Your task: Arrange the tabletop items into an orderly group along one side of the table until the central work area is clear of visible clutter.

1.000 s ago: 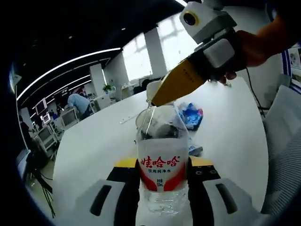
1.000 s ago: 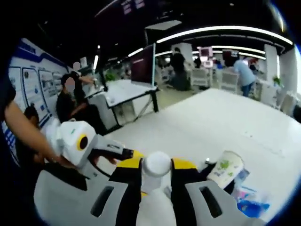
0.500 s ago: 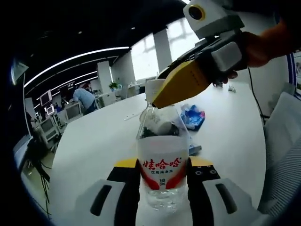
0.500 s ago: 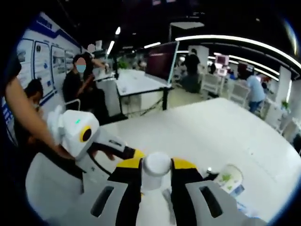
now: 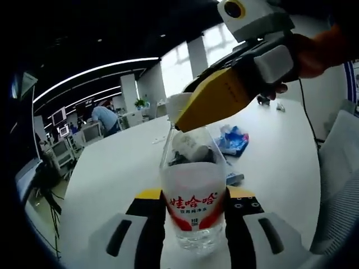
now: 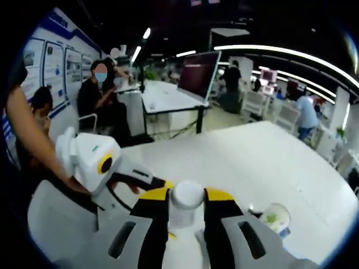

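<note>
Bottle: we hold the bottle upright and clear of the table, its body clamped low between the jaws of our left gripper. We judge this hold steadies it so the top can be worked.
Cap: the white cap sits at the bottle's neck, pinched between the jaws of our right gripper. In the left gripper view that right gripper comes down from above the bottle, its yellow jaw covering the neck.
Left gripper: clenched on the bottle's labelled body, jaws touching it on both sides.
Right gripper: closed tight around the cap; no gap shows beside it.
Why two grips: we judge one hand fixes the bottle while the other tightens or loosens the cap, so it can be set down sealed with the group.
Clutter: beyond the bottle, on the table, lie a blue wrapper and a paper cup, the cup just past the right gripper's jaws. They are apart from the bottle.
Progress: we judge the tidying is not finished, as these things are not yet grouped at one side.
Water: the bottle looks about half full.
</note>
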Available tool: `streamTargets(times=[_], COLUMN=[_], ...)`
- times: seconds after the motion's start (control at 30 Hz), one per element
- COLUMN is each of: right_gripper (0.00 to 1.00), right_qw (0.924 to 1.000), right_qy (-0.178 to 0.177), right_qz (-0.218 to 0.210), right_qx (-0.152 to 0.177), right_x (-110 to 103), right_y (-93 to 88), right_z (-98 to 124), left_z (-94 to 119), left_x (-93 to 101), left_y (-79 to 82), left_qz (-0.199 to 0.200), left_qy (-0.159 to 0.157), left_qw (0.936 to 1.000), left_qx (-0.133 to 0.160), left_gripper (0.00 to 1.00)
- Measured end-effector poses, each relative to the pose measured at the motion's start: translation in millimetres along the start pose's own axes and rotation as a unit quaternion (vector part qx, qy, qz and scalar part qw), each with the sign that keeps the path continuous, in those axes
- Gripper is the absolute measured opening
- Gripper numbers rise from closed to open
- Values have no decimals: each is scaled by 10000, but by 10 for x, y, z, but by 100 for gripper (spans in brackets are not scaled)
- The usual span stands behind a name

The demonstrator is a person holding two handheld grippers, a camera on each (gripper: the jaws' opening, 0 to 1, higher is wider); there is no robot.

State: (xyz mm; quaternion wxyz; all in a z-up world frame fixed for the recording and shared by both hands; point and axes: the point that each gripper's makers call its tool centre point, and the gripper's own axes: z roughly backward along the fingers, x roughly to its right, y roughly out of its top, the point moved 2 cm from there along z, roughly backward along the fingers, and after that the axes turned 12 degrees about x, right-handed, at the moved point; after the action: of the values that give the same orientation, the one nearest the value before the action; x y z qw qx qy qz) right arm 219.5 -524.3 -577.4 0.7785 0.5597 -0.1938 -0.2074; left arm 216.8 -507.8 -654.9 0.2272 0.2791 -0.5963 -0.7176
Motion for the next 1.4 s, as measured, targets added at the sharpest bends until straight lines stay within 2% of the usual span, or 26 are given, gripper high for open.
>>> streamTargets(times=[0.2,0.47,0.67,0.7,0.93,1.07,1.4], right_gripper=[20,20,19,19,19,19,19], right_qw=[9998,9995,9988,9987,9990,9991,9993], right_qy=[102,213,430,416,369,349,335], right_qz=[134,105,28,157,58,39,50], right_qx=[97,194,217,230,252,223,156], right_x=[-63,-130,-283,-300,-274,-289,-293], right_y=[23,38,22,25,21,23,31], right_z=[-47,-97,-179,-198,-189,-196,-217], left_z=[-20,-27,-8,-5,-8,-13,-2], left_x=[-17,-37,-49,-45,-50,-37,-44], left_y=[-39,-89,-153,-159,-171,-269,-272], left_qz=[101,254,300,309,393,440,481], left_qy=[38,115,107,100,123,110,76], left_qw=[9999,9996,9994,9994,9991,9987,9983], left_qx=[-49,-54,-132,-152,-103,-253,-327], left_gripper=[42,43,44,44,44,44,44])
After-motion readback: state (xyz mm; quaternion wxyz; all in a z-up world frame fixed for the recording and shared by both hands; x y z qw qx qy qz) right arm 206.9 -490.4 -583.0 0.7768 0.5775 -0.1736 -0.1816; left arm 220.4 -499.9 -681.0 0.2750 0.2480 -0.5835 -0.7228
